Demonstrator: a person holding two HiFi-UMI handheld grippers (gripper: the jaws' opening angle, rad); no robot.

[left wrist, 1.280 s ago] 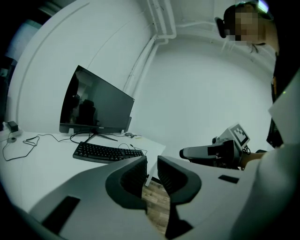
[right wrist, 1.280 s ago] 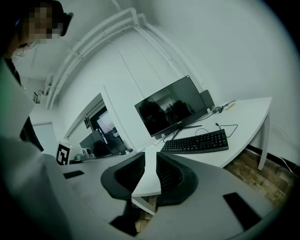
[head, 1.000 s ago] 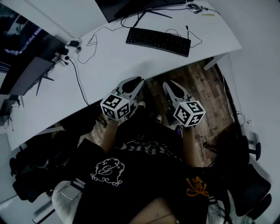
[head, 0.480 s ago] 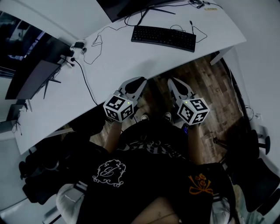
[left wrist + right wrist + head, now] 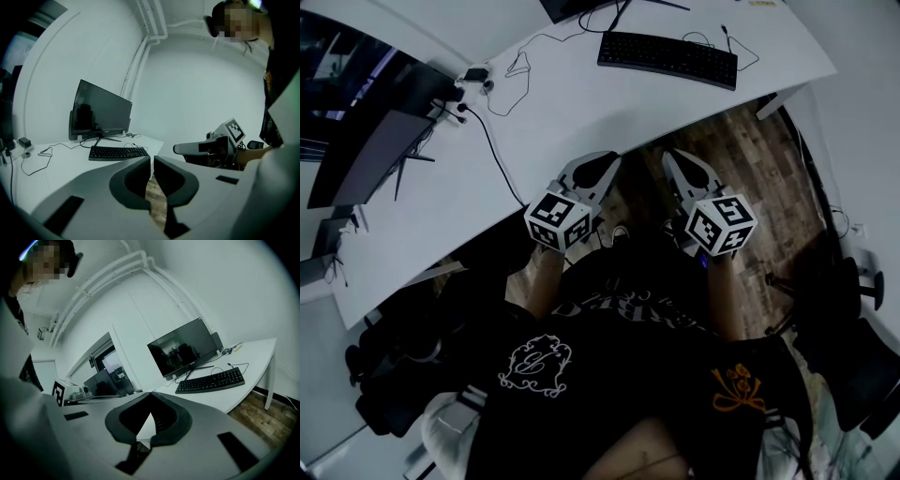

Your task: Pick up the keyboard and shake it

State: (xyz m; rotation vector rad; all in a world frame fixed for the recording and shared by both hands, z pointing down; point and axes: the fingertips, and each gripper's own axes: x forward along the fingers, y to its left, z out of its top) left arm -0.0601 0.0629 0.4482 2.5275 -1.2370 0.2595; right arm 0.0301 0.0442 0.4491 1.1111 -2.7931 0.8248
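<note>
The black keyboard [image 5: 667, 60] lies flat at the far side of the white desk [image 5: 562, 122], in front of a monitor's stand. Both grippers hover at the desk's near edge, well short of it. My left gripper [image 5: 605, 161] points toward the desk; its jaws are closing to a thin slit with nothing between them. My right gripper [image 5: 675, 157] is shut and empty. In the left gripper view the keyboard [image 5: 118, 153] shows beyond the gripper [image 5: 152, 160]. In the right gripper view the keyboard [image 5: 211, 380] lies right of the gripper [image 5: 150, 394].
A dark monitor [image 5: 101, 112] stands behind the keyboard, with thin cables [image 5: 511, 70] and a power adapter [image 5: 473, 75] to its left. More screens [image 5: 366, 159] sit at the desk's left end. Wooden floor [image 5: 750, 159] and a dark chair [image 5: 853, 375] are on the right.
The head view has shifted, so the keyboard sits higher and further right in it. Both grippers have edged forward to the desk's near edge, and their jaws have drawn together.
</note>
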